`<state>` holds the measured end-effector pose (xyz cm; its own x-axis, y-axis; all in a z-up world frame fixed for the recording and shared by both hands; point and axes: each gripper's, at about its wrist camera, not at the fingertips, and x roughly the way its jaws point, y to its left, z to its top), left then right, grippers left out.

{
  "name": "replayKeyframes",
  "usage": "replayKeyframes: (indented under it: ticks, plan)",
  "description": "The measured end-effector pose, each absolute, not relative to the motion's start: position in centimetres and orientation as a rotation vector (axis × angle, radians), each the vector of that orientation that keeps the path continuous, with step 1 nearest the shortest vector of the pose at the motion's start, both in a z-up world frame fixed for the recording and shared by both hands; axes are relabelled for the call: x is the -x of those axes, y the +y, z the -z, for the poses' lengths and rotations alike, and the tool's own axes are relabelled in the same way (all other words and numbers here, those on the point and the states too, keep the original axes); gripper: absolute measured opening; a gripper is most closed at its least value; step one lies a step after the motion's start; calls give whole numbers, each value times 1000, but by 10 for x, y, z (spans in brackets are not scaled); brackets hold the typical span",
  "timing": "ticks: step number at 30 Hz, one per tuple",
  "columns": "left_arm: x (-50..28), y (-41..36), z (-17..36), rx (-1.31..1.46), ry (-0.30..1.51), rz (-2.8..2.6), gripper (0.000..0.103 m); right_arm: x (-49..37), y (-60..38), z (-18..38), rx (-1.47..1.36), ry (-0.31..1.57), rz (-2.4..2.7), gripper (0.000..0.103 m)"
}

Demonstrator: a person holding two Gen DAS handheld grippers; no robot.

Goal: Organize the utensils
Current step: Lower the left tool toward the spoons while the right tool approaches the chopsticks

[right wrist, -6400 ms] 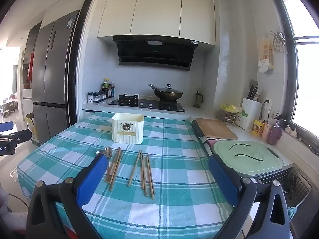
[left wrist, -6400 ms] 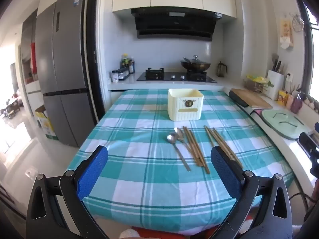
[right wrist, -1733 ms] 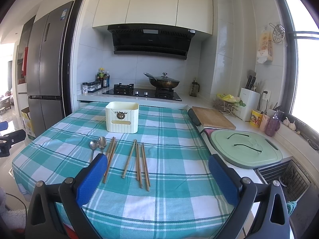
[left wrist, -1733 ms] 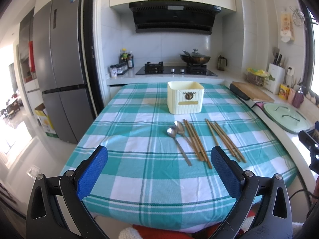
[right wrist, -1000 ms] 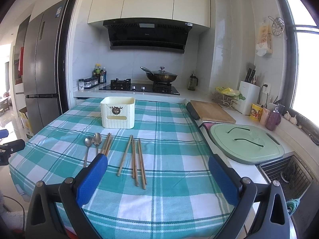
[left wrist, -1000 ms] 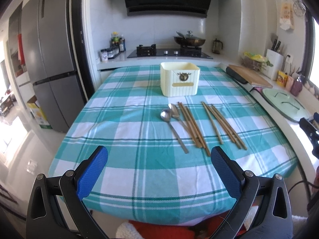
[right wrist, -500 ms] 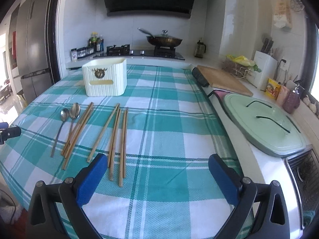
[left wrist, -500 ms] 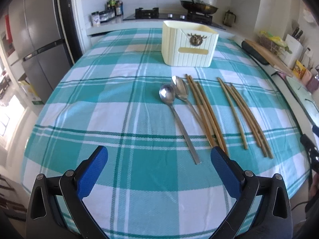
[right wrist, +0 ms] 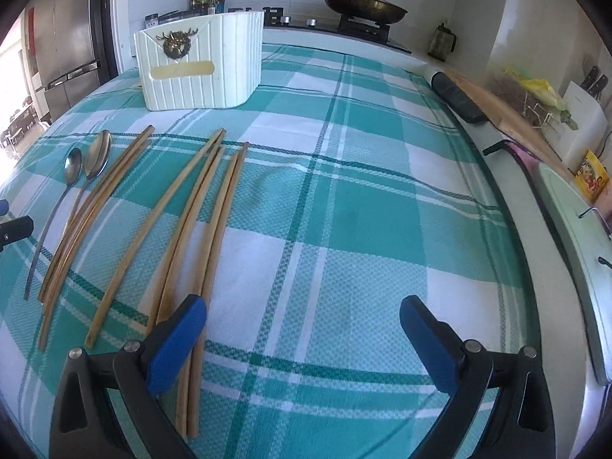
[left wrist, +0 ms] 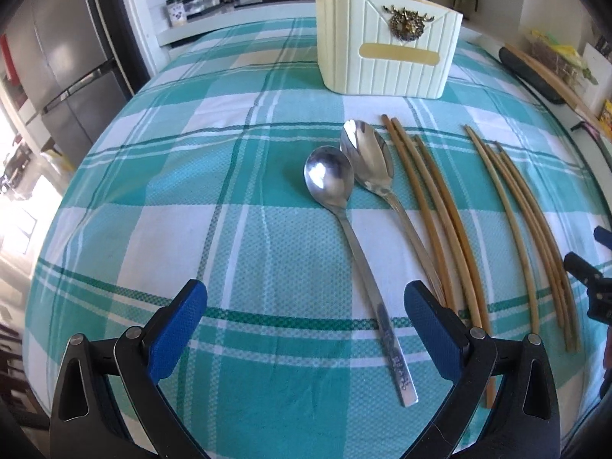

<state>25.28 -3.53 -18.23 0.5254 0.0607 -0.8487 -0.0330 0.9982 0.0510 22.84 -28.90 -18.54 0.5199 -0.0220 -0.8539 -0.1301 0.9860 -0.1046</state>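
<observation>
A table covered by a teal and white checked tablecloth (left wrist: pixel 160 191) is seen in both wrist views. The left gripper (left wrist: pixel 306 329) is held wide open and empty at the bottom of its frame, above the cloth. Two steel spoons (left wrist: pixel 344 206) are laid side by side at the frame's centre, the handle end of one lying between the blue pads. Wooden chopsticks (left wrist: pixel 440 222) are spread in two groups to the right of the spoons. A cream utensil holder (left wrist: pixel 386 49) is placed upright at the top centre. The right gripper (right wrist: pixel 302 336) is likewise held wide open with nothing in it; chopstick ends (right wrist: pixel 199 267) are partly covered by its left pad (right wrist: pixel 176 340).
</observation>
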Motion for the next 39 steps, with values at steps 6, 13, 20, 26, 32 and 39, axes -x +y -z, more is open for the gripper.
replayKeyframes:
  ticks: [6, 13, 20, 26, 32, 39]
  plan:
    - [-266, -38, 197, -39, 1045, -70, 103, -242, -282, 196, 153, 1060, -105, 103]
    - [-273, -39, 199, -23, 1040, -67, 103, -253, -284, 198, 116, 1097, -98, 103]
    - [-272, -36, 201, -2, 1027, -58, 103, -254, -284, 199, 95, 1097, -75, 103]
    - [-272, -35, 202, 5, 1022, -57, 103, -252, -285, 199, 92, 1082, -77, 103]
    - [-272, -35, 203, 5, 1015, -58, 103, -251, -285, 198, 88, 1072, -80, 103]
    - [-272, -25, 202, -18, 1022, -34, 103, -253, -286, 198, 95, 1085, -97, 103]
